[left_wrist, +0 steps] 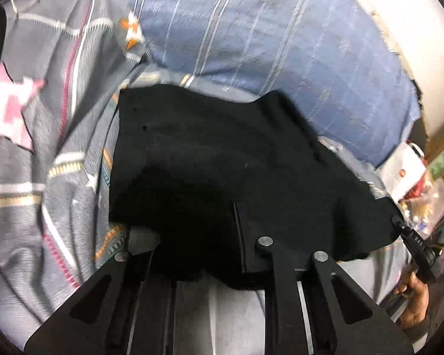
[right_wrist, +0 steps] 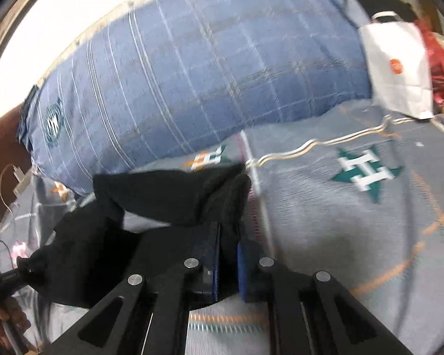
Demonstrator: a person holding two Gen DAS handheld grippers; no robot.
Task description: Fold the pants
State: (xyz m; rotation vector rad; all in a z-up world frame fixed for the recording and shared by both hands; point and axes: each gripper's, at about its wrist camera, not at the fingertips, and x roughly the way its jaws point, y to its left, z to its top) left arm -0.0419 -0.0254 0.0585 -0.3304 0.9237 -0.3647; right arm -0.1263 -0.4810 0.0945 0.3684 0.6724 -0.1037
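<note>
The black pants (left_wrist: pixel 210 153) hang lifted over a grey patterned bedsheet (left_wrist: pixel 59 177). My left gripper (left_wrist: pixel 204 236) is shut on one edge of the pants; the dark cloth covers its fingertips. The right gripper shows at the far right of the left wrist view (left_wrist: pixel 411 236), gripping the other end of the same edge. In the right wrist view my right gripper (right_wrist: pixel 228 236) is shut on a bunched fold of the pants (right_wrist: pixel 174 198), cloth pinched between its blue pads (right_wrist: pixel 242 266). The left gripper shows at the far left (right_wrist: pixel 17 272), holding the other end.
A large blue checked pillow (right_wrist: pixel 192 74) lies at the head of the bed against a white wall. A white paper bag (right_wrist: pixel 399 62) and red clutter stand beside the bed. The sheet (right_wrist: pixel 355 222) is bare to the right of the pants.
</note>
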